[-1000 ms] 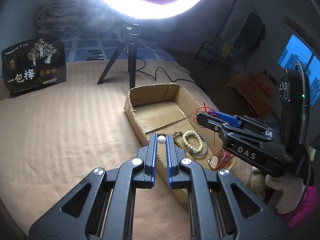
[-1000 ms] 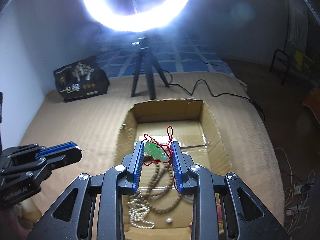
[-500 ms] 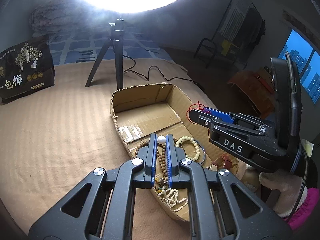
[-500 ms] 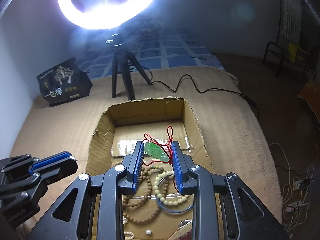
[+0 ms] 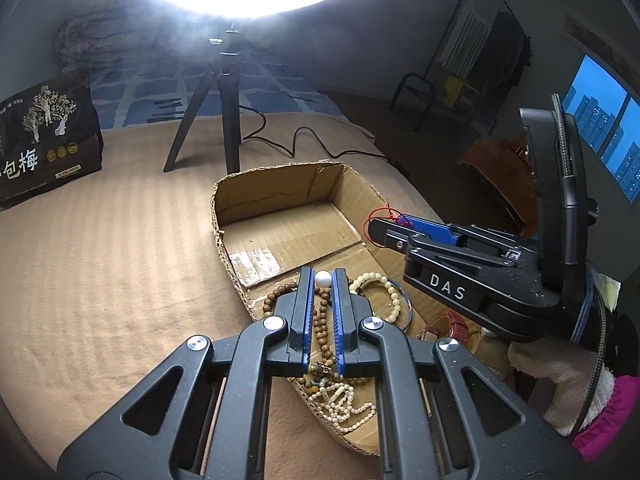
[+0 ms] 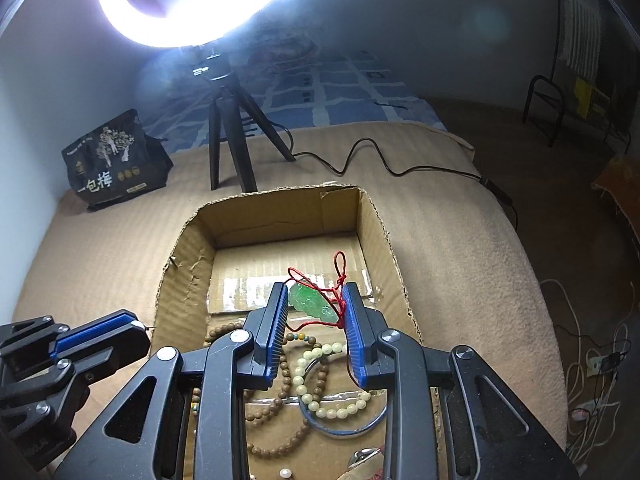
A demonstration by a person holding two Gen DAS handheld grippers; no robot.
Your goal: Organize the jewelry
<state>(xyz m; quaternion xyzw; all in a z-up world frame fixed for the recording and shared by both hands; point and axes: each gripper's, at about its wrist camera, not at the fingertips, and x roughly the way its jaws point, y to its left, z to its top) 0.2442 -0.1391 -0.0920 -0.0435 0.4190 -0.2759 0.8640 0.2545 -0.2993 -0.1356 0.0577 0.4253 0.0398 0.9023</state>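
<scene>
- The left gripper (image 5: 322,280) pinches a white pearl (image 5: 322,278) between its fingertips, above the cardboard box (image 5: 276,192).
- The right gripper (image 6: 316,304) clamps a green jade pendant (image 6: 310,303) on red cord over the box.
- Bead bracelets (image 6: 332,396) lie in the box on a tan blanket (image 5: 100,248).

Two hand-held grippers of matte black plastic with a fine speckle: left gripper (image 5: 322,280) and right gripper (image 6: 316,304), each with triangular cut-outs in the linkage arms, round silver screws (image 5: 271,323) at the pivots and ribbed blue pads (image 6: 276,320) lining the inner faces of the fingers. White letters "DAS" (image 5: 447,286) on the side of the right one, a grey ribbed cable (image 5: 566,152) rising behind its body. Behind that, a cream fleece cuff (image 5: 560,384) over a bright pink sleeve (image 5: 604,428).
</scene>
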